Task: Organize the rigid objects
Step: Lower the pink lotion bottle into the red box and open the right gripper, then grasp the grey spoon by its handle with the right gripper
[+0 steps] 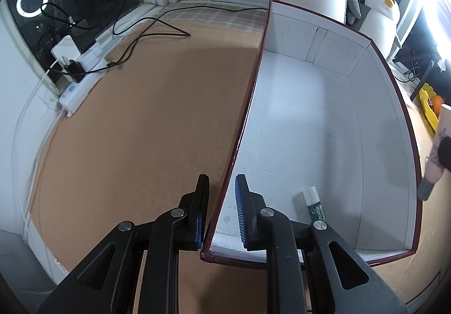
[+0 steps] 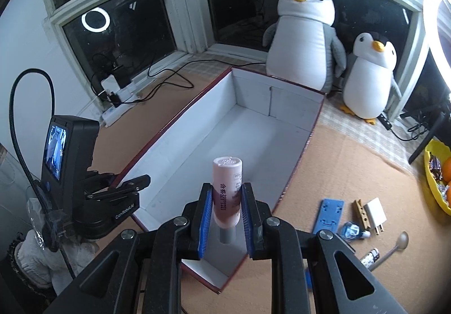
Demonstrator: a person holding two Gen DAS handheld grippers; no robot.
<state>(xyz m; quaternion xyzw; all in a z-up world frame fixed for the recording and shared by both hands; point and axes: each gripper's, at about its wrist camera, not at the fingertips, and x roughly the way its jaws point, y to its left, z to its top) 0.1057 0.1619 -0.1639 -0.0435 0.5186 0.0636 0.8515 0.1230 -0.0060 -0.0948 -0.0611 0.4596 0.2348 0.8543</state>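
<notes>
Pink tube (image 2: 227, 192) sits clenched in my right gripper (image 2: 227, 211) above the box (image 2: 293, 105). My left gripper (image 1: 221, 211) pinches the box wall. I fear the tube slips, because the pads hold only its lower half.

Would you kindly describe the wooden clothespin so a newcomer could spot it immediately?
Start at the long white box; on the mat to its right lies a cluster of small items. The clothespin sits between the blue plastic plate and the white charger, the only wooden piece.
</notes>
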